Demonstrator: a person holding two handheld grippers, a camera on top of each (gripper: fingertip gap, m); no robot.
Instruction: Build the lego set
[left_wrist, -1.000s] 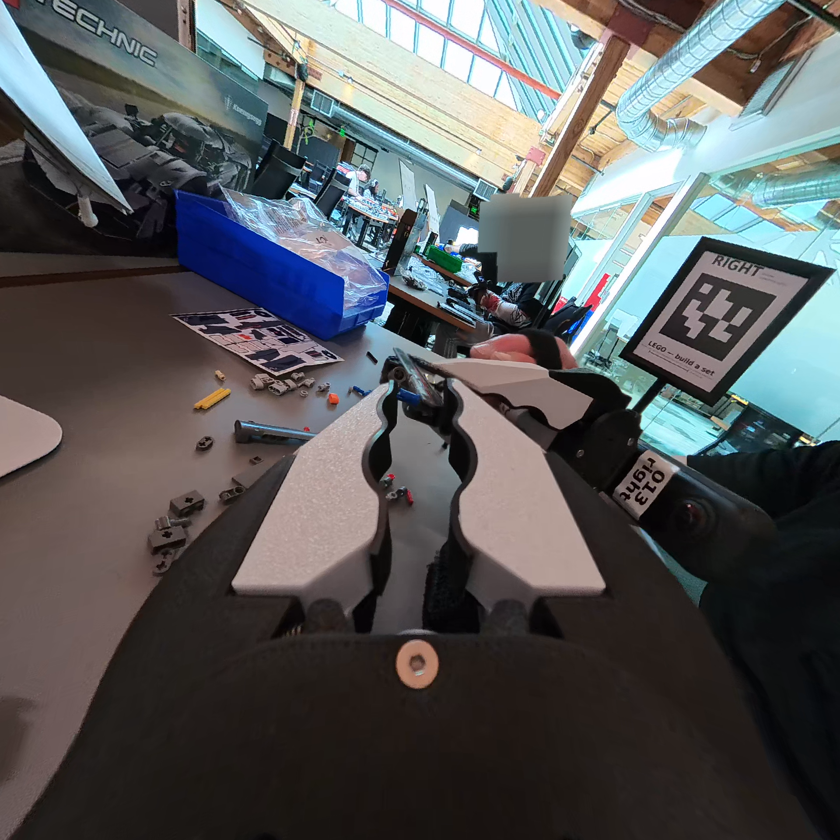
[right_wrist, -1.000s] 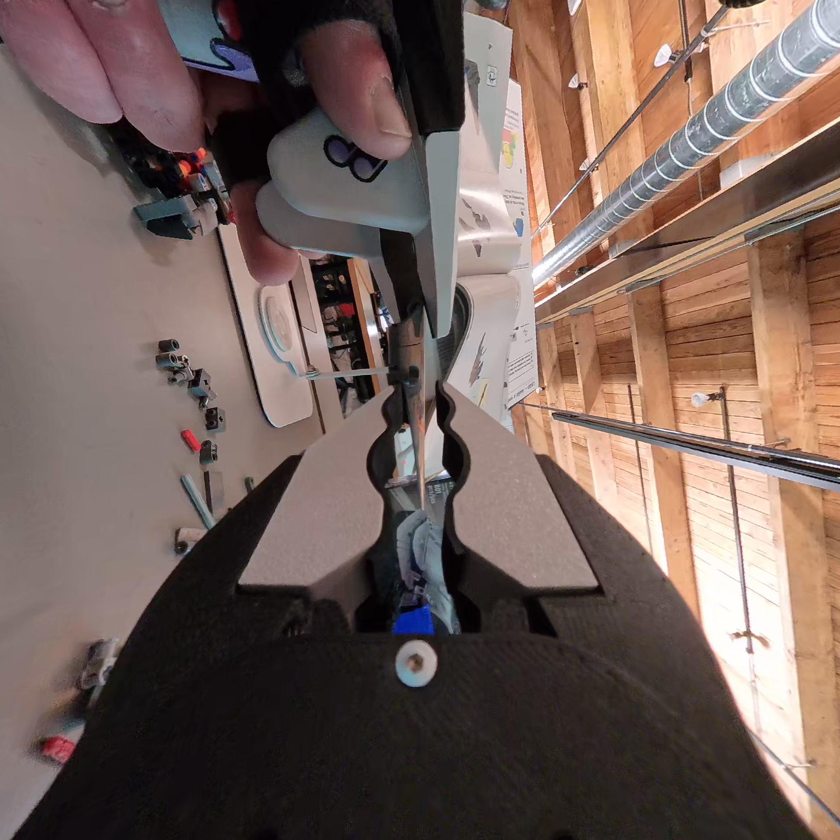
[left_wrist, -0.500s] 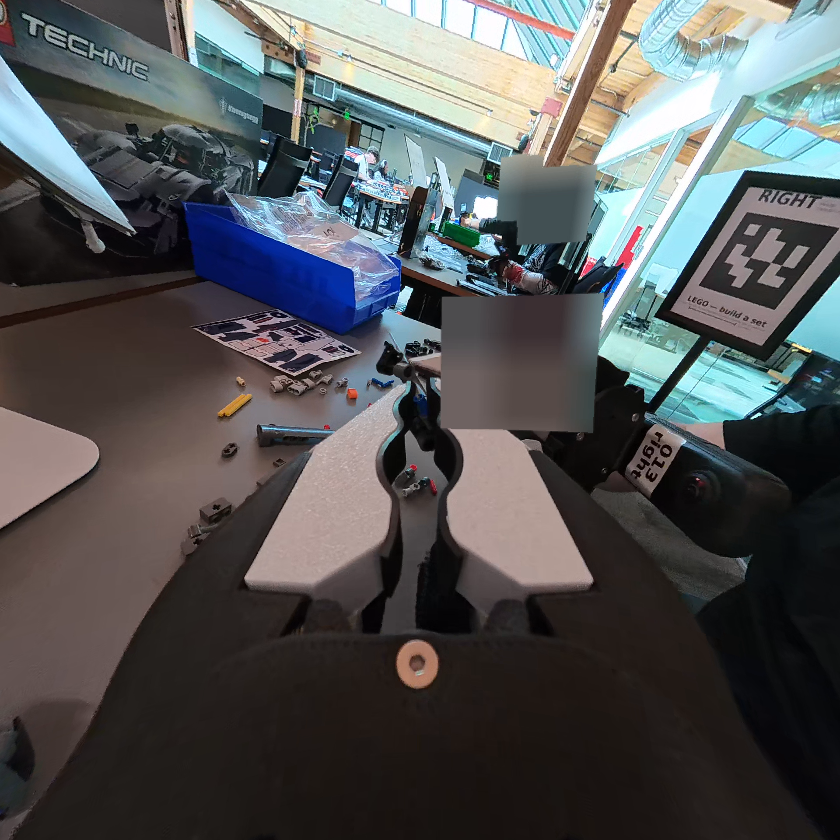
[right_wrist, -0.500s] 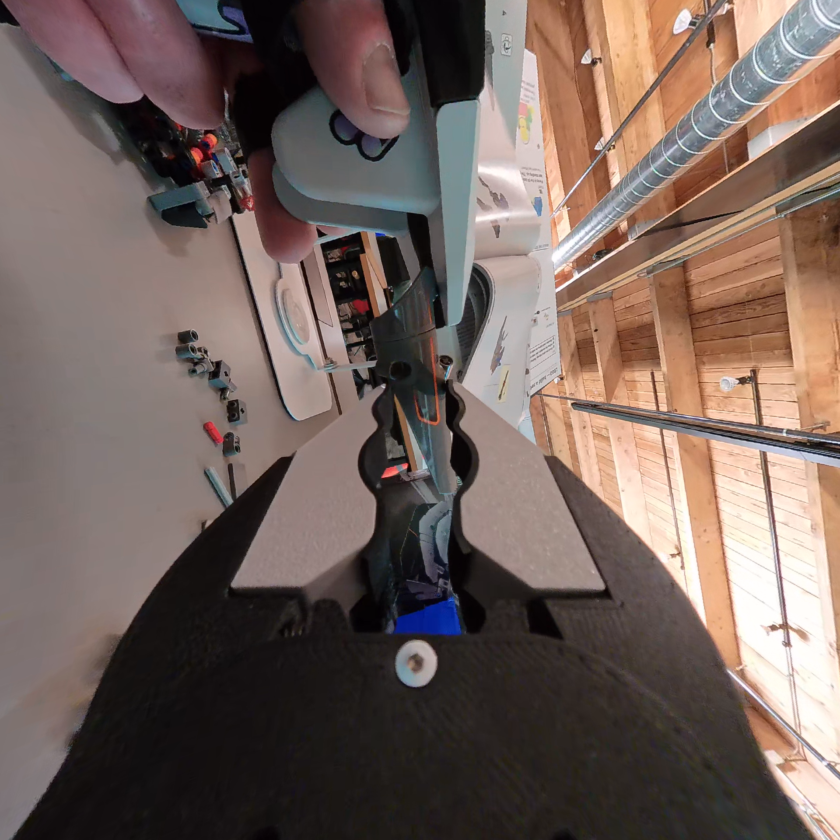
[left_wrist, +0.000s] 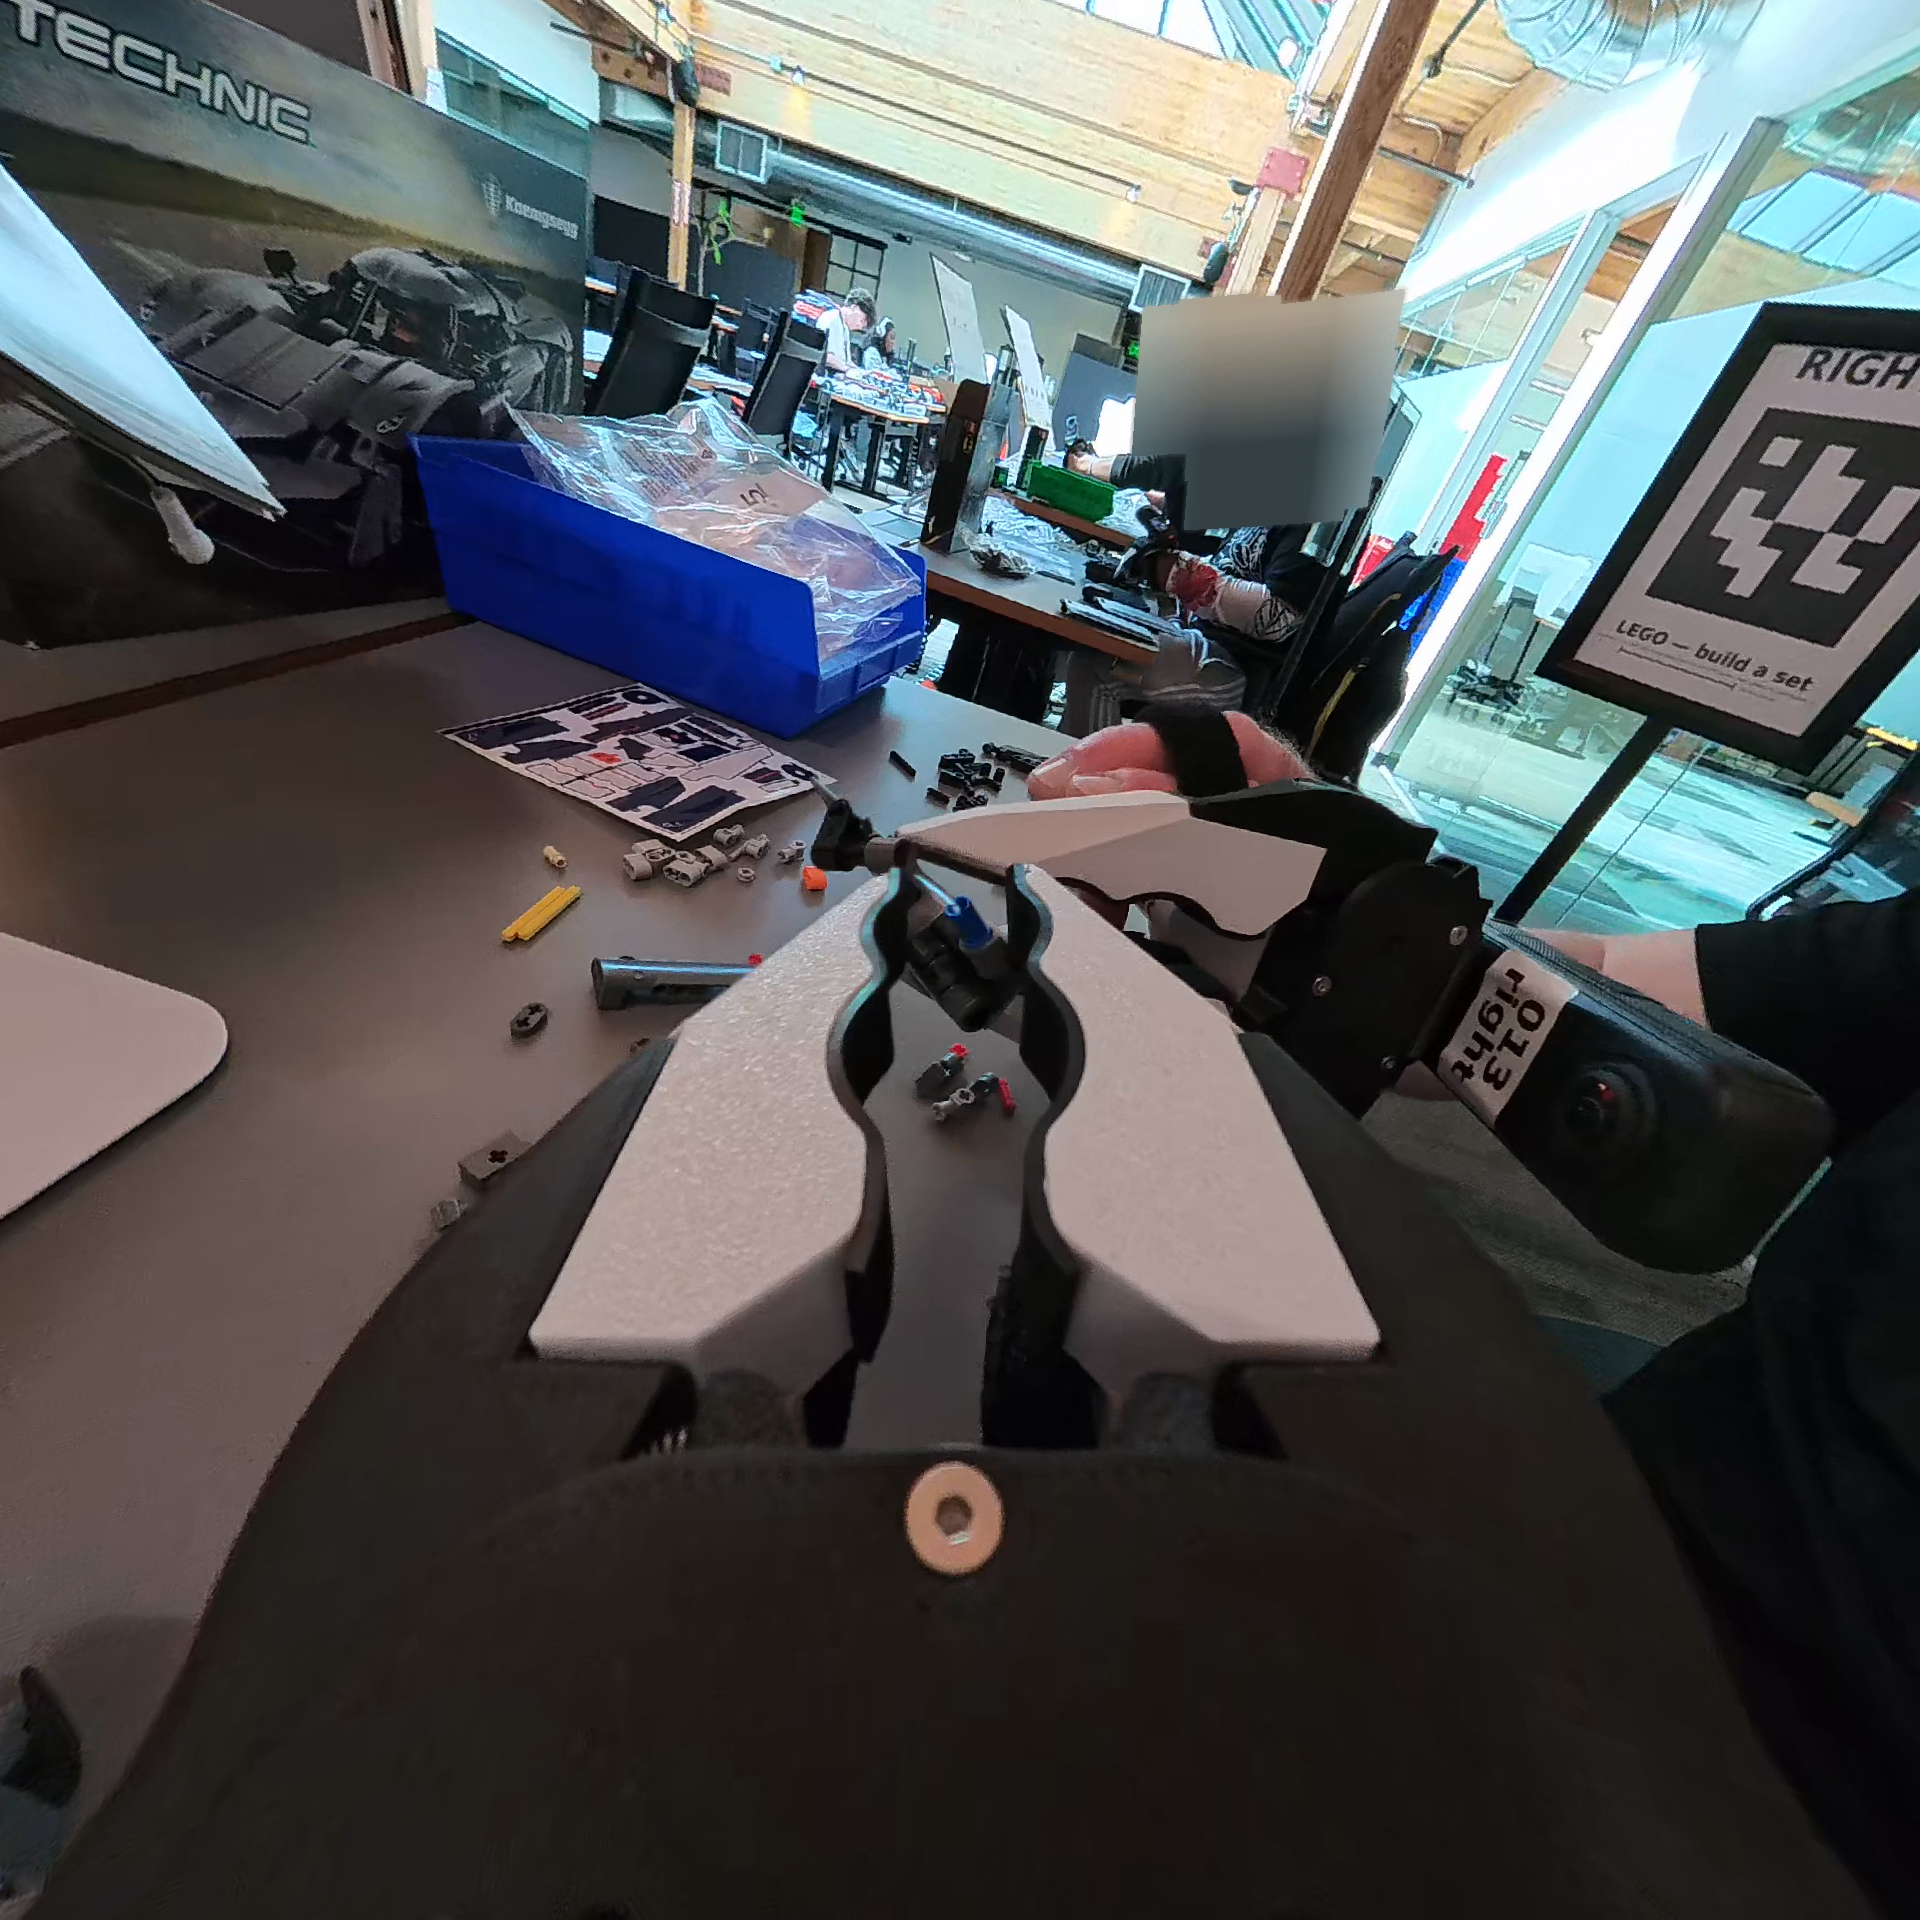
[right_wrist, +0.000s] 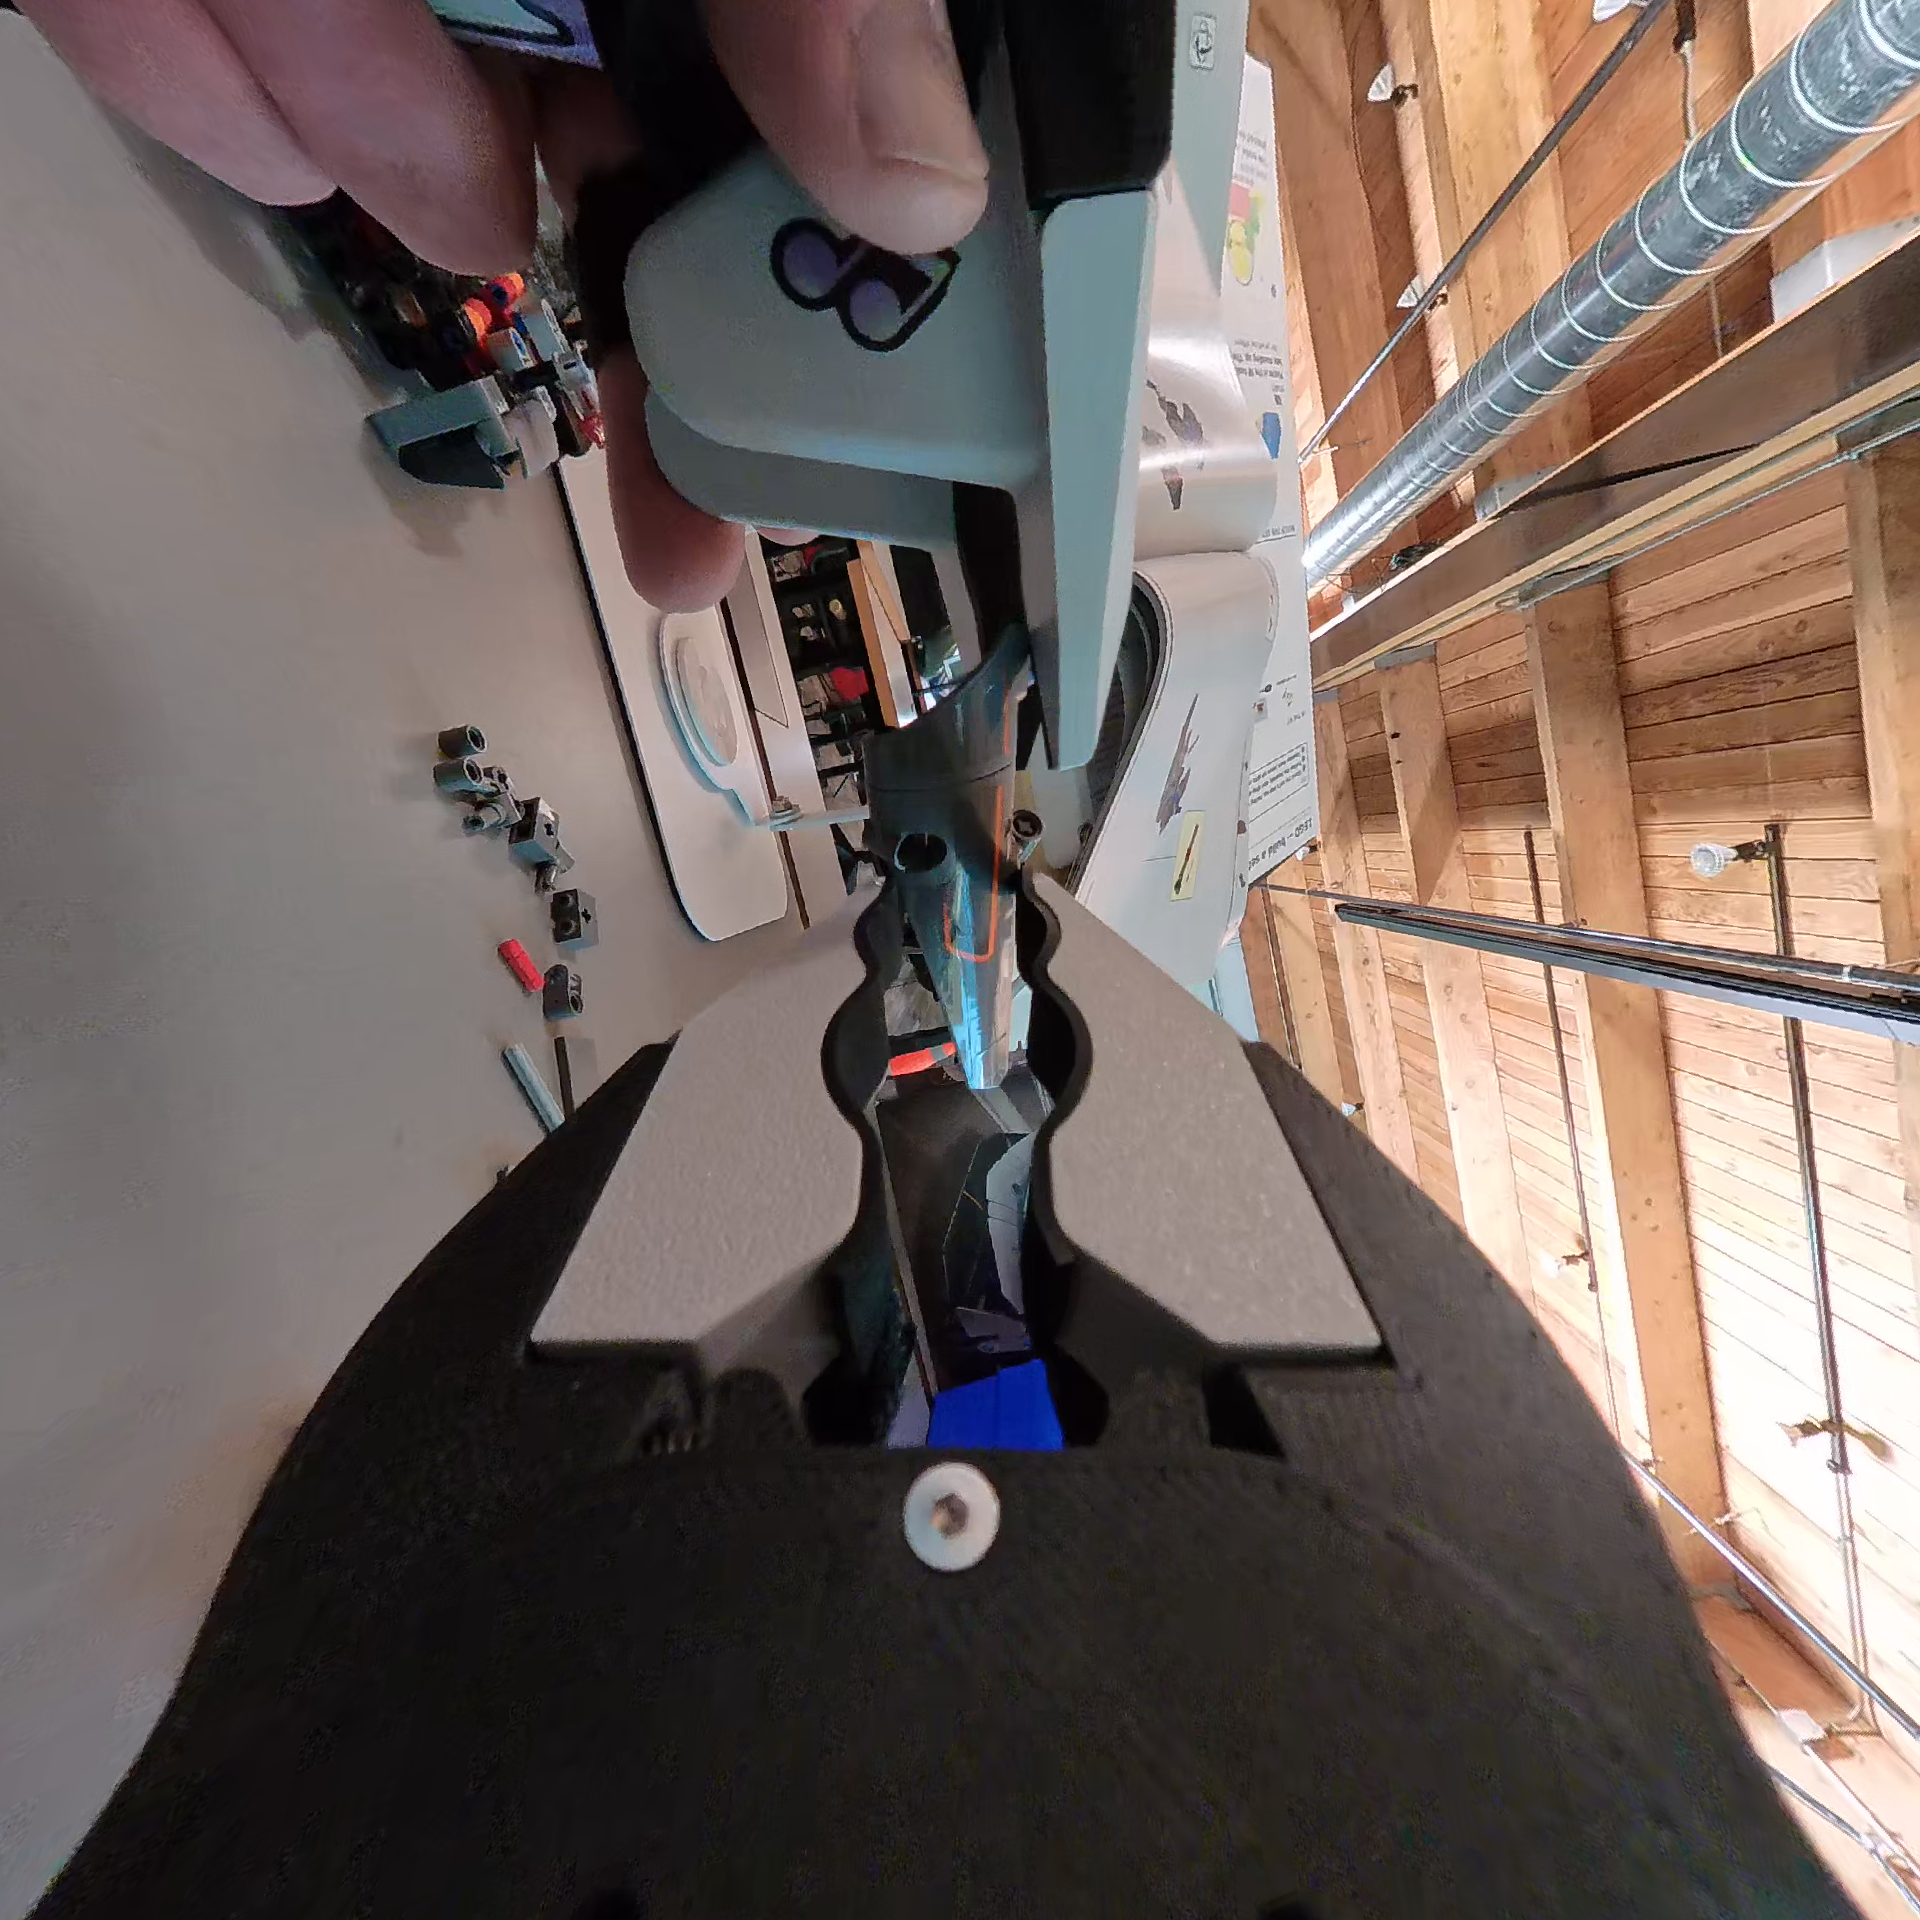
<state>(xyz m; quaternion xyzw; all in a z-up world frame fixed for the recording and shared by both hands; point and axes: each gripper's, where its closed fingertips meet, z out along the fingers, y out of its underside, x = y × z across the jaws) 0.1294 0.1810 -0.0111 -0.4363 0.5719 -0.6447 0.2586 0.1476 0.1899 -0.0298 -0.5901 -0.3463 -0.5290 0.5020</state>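
- The left gripper (left_wrist: 951, 894) points forward and slightly down over the grey table (left_wrist: 260, 914); its two fingers stand a little apart, pinching a small dark lego assembly (left_wrist: 951, 956) with a blue pin between their tips.
- The right gripper (left_wrist: 914, 836) reaches in from the right side, turned on its side, its white fingers laid flat one over the other and pressed onto a thin dark axle that ends in a black connector (left_wrist: 840, 834) just beyond the left gripper's tips.
- A hand (left_wrist: 1153, 750) wraps the right gripper's body, a black strap across the knuckles.
- In the right wrist view the table stands on edge, and a dark curved panel with an orange line (right_wrist: 961, 904) sits between that gripper's tips; the left gripper's pale finger (right_wrist: 1081, 499) comes down from above and touches its far end.
- Loose pieces lie near: yellow rods (left_wrist: 540, 912), a grey tube (left_wrist: 665, 977), a sticker sheet (left_wrist: 634, 756), a blue bin (left_wrist: 665, 603).
- Compared with half a second ago, the left gripper's fingers look slightly wider, and the piece between them is in plainer sight.
- The right gripper has stayed clamped in much the same place.
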